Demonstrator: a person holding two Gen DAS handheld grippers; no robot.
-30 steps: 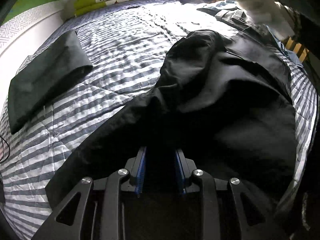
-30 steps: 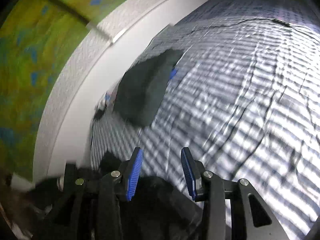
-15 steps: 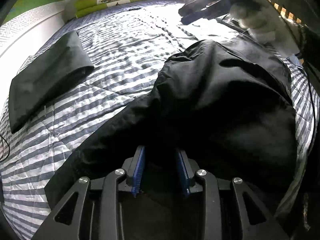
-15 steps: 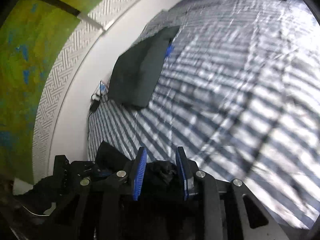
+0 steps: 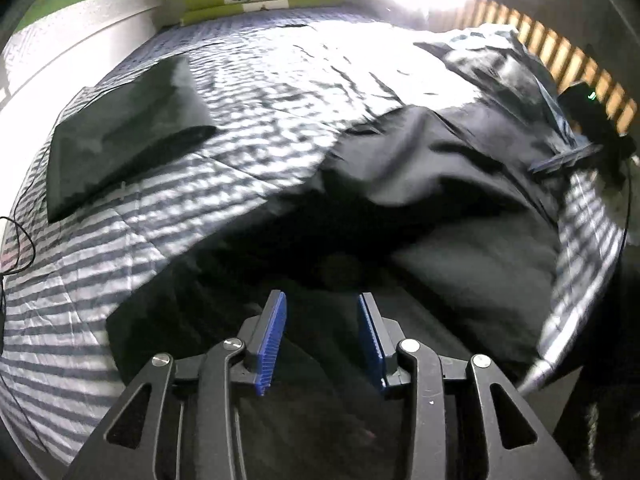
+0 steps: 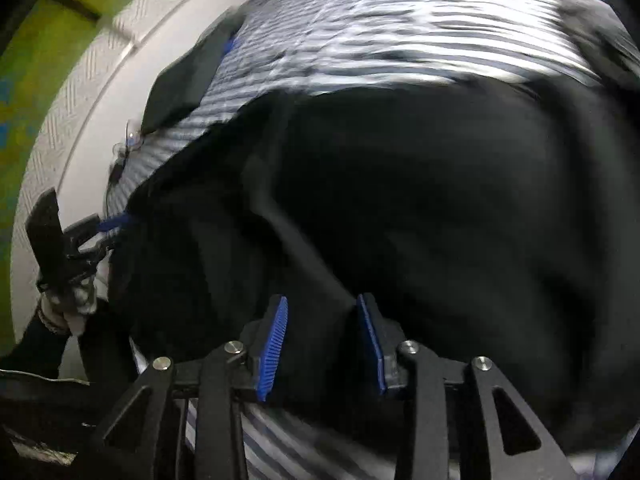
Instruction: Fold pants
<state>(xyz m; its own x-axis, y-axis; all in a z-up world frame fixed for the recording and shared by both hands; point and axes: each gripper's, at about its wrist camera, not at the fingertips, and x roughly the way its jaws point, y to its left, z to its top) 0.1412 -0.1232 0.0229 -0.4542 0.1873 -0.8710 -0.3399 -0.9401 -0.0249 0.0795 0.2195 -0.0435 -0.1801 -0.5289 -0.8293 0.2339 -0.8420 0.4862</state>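
Black pants [image 5: 420, 184] lie spread over the striped bed. In the left wrist view my left gripper [image 5: 322, 300] hovers just above their near edge. Its jaws are opening and the blue pads [image 5: 274, 340] stand clear of the cloth below. In the right wrist view my right gripper [image 6: 322, 300] is low over the pants [image 6: 420, 208]. Its jaws are opening too, with dark cloth under the gap and no pinch visible. The left gripper [image 6: 114, 222] shows at the pants' left edge, held by a gloved hand [image 6: 70, 300]. The right gripper [image 5: 560, 158] appears blurred at the pants' far right.
A folded dark garment [image 5: 120, 136] lies at the bed's left side near the white wall [image 6: 80, 92]. Green pillows [image 5: 260, 0] line the head end. A heap of clothes [image 5: 500, 68] sits at the back right by wooden slats [image 5: 568, 64]. A thin cable [image 5: 16, 240] trails at the left edge.
The right gripper swept across the bed with pants cloth pinched, dropped low over the pants, and its pads parted. The left gripper's pads, earlier shut on the cloth, spread apart as it lifted slightly.
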